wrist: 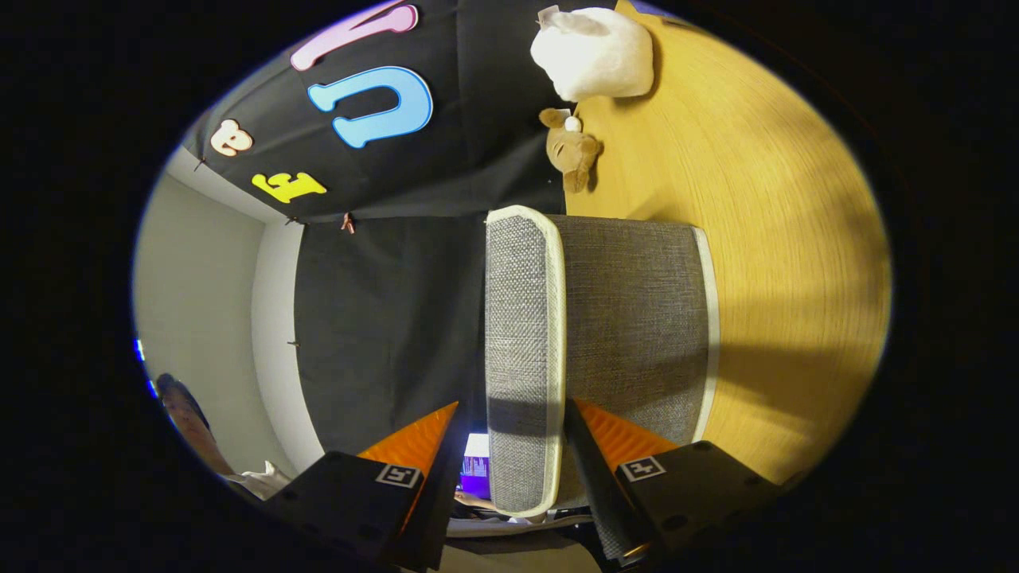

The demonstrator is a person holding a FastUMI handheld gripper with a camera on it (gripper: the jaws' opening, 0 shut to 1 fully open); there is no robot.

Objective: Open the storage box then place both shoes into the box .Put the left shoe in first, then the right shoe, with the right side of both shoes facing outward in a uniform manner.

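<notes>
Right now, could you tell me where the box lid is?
The lid stands between the tongs, raised off the box on the table.

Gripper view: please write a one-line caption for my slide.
Rolled sideways, the gripper straddles the grey storage box's white-trimmed lid edge on the wooden table.

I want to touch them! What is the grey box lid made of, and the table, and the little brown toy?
The storage box lid, between the gripper fingers, looks like coarse woven grey fabric with pale piped edging. The table seems wood or wood-look laminate: fine grain lines, soft sheen. The brown toy looks plush and fuzzy.
</notes>
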